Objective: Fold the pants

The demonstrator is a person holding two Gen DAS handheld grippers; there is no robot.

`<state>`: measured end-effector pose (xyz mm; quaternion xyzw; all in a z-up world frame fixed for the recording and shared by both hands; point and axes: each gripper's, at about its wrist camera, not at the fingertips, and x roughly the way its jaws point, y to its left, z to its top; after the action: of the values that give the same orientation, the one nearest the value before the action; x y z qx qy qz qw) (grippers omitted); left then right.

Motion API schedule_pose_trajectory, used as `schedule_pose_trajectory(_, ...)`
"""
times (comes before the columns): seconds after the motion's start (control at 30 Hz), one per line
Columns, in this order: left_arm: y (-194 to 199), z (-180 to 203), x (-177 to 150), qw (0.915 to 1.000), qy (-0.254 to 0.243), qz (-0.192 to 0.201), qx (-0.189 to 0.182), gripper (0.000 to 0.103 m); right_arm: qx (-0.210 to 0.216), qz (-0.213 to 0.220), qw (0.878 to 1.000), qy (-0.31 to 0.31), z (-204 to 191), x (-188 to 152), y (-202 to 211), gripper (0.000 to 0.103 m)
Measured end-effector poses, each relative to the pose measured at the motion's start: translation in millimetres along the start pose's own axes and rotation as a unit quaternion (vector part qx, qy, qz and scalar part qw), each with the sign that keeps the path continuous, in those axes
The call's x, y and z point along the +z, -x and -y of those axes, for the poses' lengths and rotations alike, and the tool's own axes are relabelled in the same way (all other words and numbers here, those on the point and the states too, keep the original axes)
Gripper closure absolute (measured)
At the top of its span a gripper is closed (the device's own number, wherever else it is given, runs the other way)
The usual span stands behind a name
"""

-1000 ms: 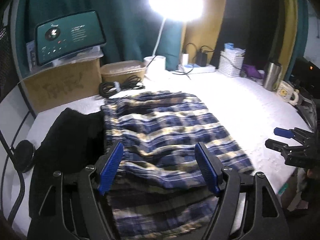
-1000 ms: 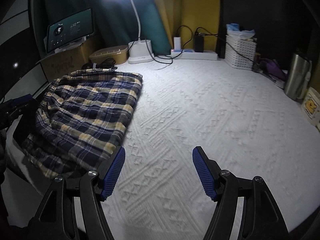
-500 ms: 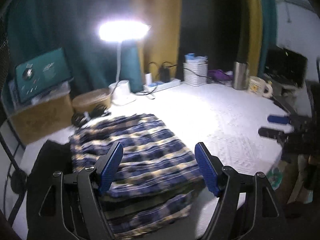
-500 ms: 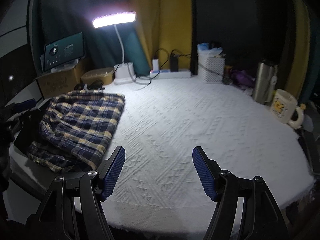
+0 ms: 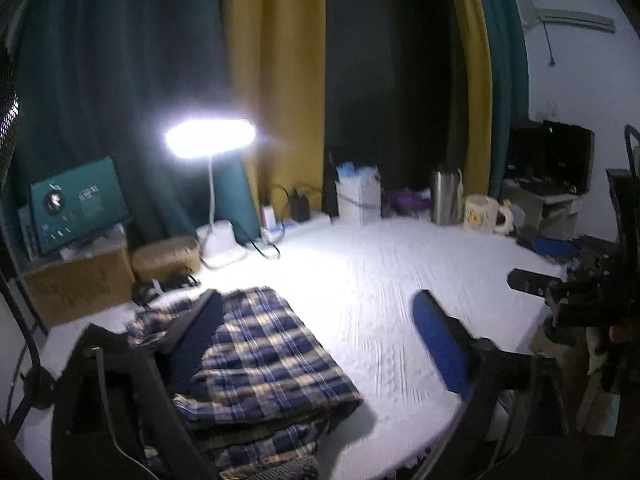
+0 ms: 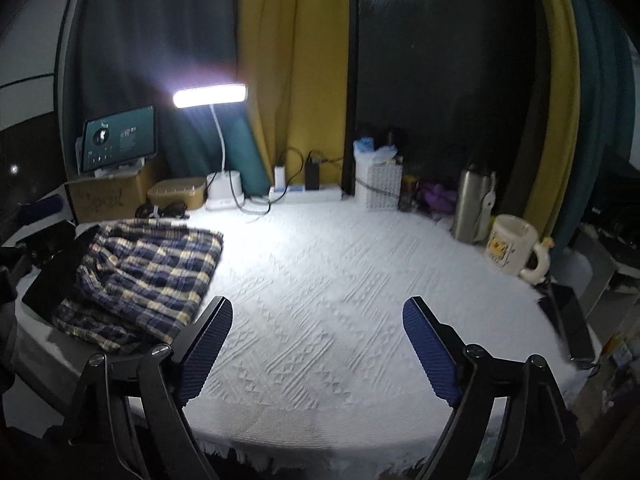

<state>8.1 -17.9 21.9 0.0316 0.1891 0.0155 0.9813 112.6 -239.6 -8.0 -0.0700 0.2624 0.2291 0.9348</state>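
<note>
**Ana:** Left wrist view has the plaid pants [image 5: 256, 360] lying as a folded stack on the near left part of the table [image 5: 380, 280], beside a dark cloth [image 5: 100, 344] at the left edge. Nothing grips them.

**Ben:** And the left tongs [image 5: 316, 344]?

**Ana:** Spread wide, empty, one blue pad over the pants and the other over bare white cover. Blurred, but the gap is plain.

**Ben:** From the right wrist view, the right tongs [image 6: 318, 344] are wide apart too, holding nothing, above open table well away from the pants [image 6: 148, 276], which lie far to the left near the cardboard box [image 6: 108, 196].

**Ana:** So which step is this?

**Ben:** I'd judge the folding is done or nearly so: the layers look stacked, with a lower layer sticking out at the near edge.

**Ana:** Then the next move, if any, would call for squaring that loose lower edge, pinching it with the left tongs and tucking it under without dragging the top layers.
</note>
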Motion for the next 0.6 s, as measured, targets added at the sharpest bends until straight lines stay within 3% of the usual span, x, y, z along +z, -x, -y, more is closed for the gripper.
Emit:
schedule_pose_trajectory(0.23, 32, -4, 16, 0.9967, 0.017, 0.07, 0.037, 0.001, -0.016, 0.037, 0.999, 0.004, 0, 16, 32, 0.014)
schedule_pose_trajectory(0.47, 42, -8, 22, 0.9959, 0.02, 0.072, 0.051, 0.001, -0.024, 0.076, 0.997, 0.014, -8, 30, 60, 0.013)
schedule_pose_trajectory(0.6, 57, -12, 25, 0.9933, 0.024, 0.095, 0.06, 0.001, -0.026, 0.094, 0.995, 0.014, -13, 37, 73, 0.007)
